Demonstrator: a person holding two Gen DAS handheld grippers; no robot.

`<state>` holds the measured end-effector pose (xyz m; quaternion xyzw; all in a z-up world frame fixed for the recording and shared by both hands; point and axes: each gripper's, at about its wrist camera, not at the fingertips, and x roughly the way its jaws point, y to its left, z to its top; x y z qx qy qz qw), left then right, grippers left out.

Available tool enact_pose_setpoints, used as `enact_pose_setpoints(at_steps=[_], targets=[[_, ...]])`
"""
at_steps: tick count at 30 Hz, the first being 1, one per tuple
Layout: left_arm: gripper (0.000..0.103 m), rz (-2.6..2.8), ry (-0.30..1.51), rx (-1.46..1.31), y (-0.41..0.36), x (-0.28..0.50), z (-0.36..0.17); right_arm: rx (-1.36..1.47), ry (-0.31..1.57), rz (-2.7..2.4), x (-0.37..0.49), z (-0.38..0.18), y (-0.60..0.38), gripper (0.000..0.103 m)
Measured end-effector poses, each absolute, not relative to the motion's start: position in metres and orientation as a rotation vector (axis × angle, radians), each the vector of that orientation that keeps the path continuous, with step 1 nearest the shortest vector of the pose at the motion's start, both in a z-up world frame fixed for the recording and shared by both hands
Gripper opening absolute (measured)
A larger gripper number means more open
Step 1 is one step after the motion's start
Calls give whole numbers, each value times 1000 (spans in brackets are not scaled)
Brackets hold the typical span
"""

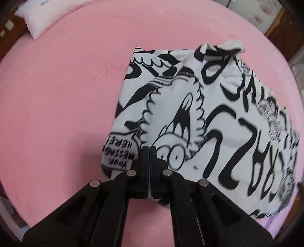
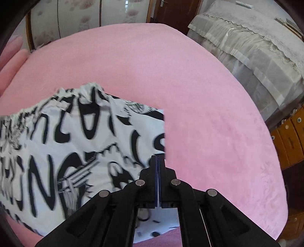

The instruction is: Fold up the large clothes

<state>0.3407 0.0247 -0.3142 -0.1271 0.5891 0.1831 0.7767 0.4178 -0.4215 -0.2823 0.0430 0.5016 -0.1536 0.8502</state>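
Observation:
A large white garment with black cartoon graffiti print (image 1: 199, 117) lies partly folded on the pink bed (image 1: 66, 85). My left gripper (image 1: 149, 149) is shut on the garment's near edge, left of its middle. In the right wrist view the same garment (image 2: 76, 144) spreads to the left, blurred by motion. My right gripper (image 2: 158, 157) is shut on the garment's near right corner, with cloth showing under the fingers. Both hold the near edge lifted over the pink bed (image 2: 209, 114).
A pink pillow (image 1: 47, 17) lies at the bed's far left. A second bed with a beige lace cover (image 2: 247, 47) stands to the right, with wooden drawers (image 2: 288, 140) beside it. A wardrobe with floral doors (image 2: 85, 17) and a wooden door stand behind.

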Motion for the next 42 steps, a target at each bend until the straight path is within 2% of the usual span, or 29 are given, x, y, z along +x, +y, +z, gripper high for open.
enact_pose_setpoints(at_steps=[8,13,16,22,25,33,35,37,38,42], targets=[[1,468,1309,-382,32,292,-318,297,1074,43,451,-278,-313,0],[1,589,1456,-467,57,247,-348,364,1106,170,475,-288,-248,0],[1,549,1373,-641,71,221,-346,338,1147,173,482,-299,-224,0],[1,419,1277,-678,61,207,-319,451,1263,115,486,-344,-221,0],[1,374,1246,-717,57,201,-309,482,1283,90,487,-348,-222,0],[3,264,1233,-840,72,234,-303,281,1377,20,504,-362,-184,0],[16,252,1240,-875,75,231,-304,287,1398,11,505,-362,-181,0],[65,256,1237,-922,73,245,-321,246,1404,-5,502,-359,-176,0],[69,260,1220,-946,70,256,-331,214,1397,-7,501,-358,-172,0],[69,236,1169,-1050,77,270,-349,154,1380,-44,500,-360,-156,0]])
